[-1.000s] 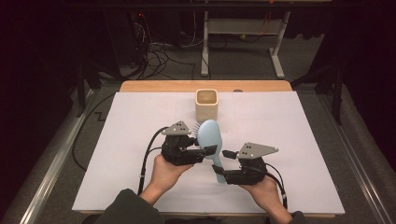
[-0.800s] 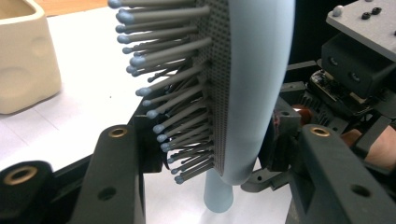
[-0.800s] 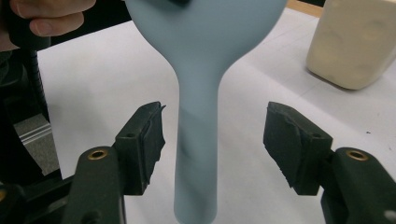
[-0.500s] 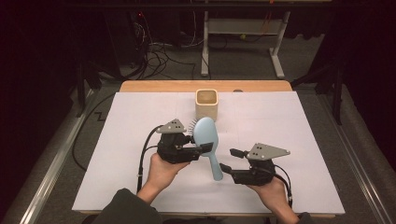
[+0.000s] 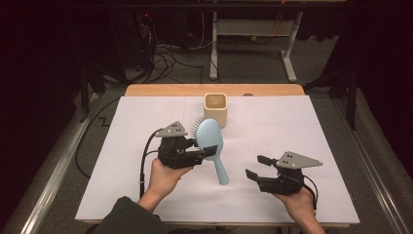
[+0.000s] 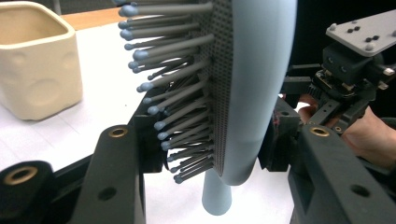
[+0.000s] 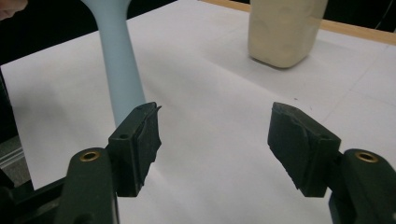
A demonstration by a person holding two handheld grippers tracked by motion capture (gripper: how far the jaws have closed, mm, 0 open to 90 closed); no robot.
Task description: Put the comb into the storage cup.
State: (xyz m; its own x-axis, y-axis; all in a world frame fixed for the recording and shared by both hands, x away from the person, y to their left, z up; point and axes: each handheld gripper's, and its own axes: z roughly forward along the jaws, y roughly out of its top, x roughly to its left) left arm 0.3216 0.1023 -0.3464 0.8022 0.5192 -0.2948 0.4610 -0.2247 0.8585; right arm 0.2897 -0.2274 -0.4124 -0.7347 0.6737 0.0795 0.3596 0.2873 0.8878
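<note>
The right gripper [image 5: 257, 166] is pulling away to the right of the pale blue plastic hairbrush [image 5: 212, 146], its jaws just opening with nothing between them. The brush's handle, earlier beside that gripper, is now hanging free above the white-covered desk [image 5: 341, 146].

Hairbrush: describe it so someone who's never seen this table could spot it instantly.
On the white sheet covering the table, find the cream square cup near the far edge. Just in front of it, the left gripper is shut on the head of a hairbrush. It is the one pale blue thing there, with grey bristles and a handle pointing down toward the person.
</note>
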